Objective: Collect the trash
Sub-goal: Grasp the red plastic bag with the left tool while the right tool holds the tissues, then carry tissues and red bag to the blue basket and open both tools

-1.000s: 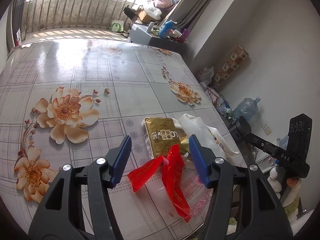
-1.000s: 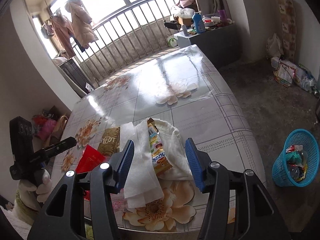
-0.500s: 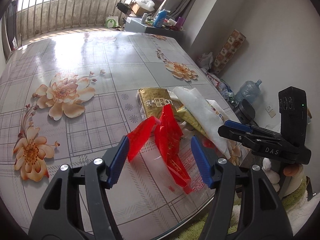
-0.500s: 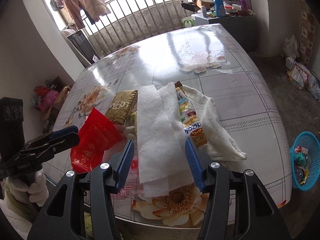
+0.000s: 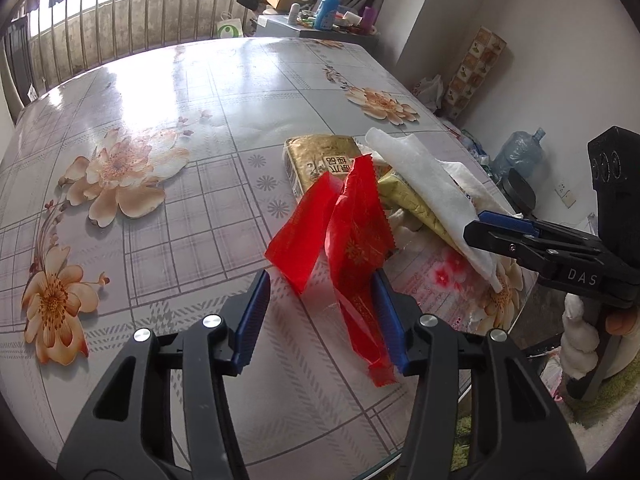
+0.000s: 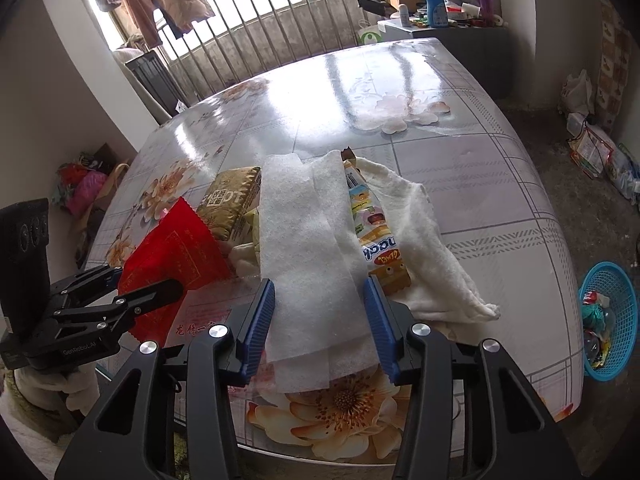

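Observation:
Trash lies piled at the near edge of the flowered table point(image 5: 168, 92). A red wrapper point(image 5: 352, 232) stands crumpled between the fingers of my open left gripper point(image 5: 320, 300); it also shows in the right wrist view point(image 6: 172, 256). A white tissue sheet point(image 6: 304, 240) lies between the fingers of my open right gripper point(image 6: 320, 312). Beside it are a gold packet point(image 6: 230, 202), a snack wrapper point(image 6: 376, 240) and a white cloth point(image 6: 432, 252). In the left wrist view the right gripper point(image 5: 500, 228) reaches in over the tissue point(image 5: 432, 192).
A blue basket point(image 6: 610, 320) holding trash stands on the floor right of the table. A cabinet with bottles point(image 6: 440, 28) stands by the railing at the back. A water jug point(image 5: 520, 148) and bags lie along the right wall.
Both grippers have come down and forward onto the pile. The red wrapper now sits between the left fingers and the tissue between the right fingers. Both stay open.

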